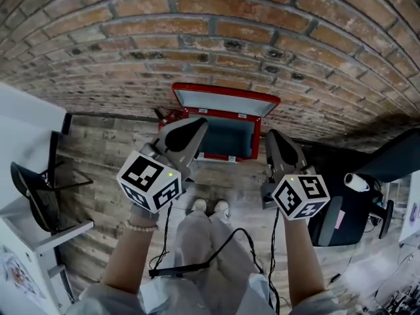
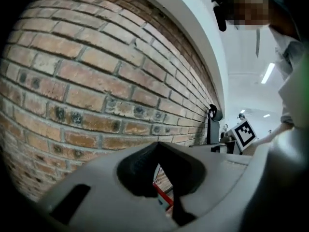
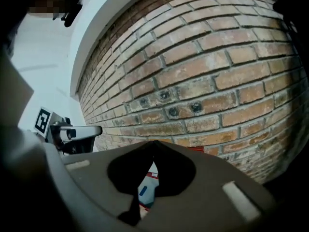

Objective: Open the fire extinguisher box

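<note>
- Nearest, in the head view: pale trouser legs, white shoes (image 1: 210, 207) on the plank floor (image 1: 111, 176), and a black cable (image 1: 197, 258) trailing across the lap.
- Above the legs: left gripper (image 1: 199, 125) and right gripper (image 1: 272, 136), side by side and apart from each other. Both aimed toward the wall, neither touching the box.
- Left fingers (image 2: 137, 170) together at the tips, nothing between them. Right fingers (image 3: 128, 170) likewise closed and empty.
- Just past the shoes: red fire extinguisher box (image 1: 231, 136) on the floor at the foot of the brick wall (image 1: 210, 38). Long axis left to right along the wall, mouth facing up, blue-grey inside showing.
- Lid (image 1: 223, 100) up, hinged along the back long edge, tilted back toward the bricks.
- Whole open box in the head view only. In each gripper view merely a sliver of red edge below the closed tips, bricks filling most of the rest.
- In the left gripper view alone: the right gripper's marker cube (image 2: 245, 133), off to the right.
- In the right gripper view alone: the left gripper's marker cube (image 3: 42, 121), at the left.
</note>
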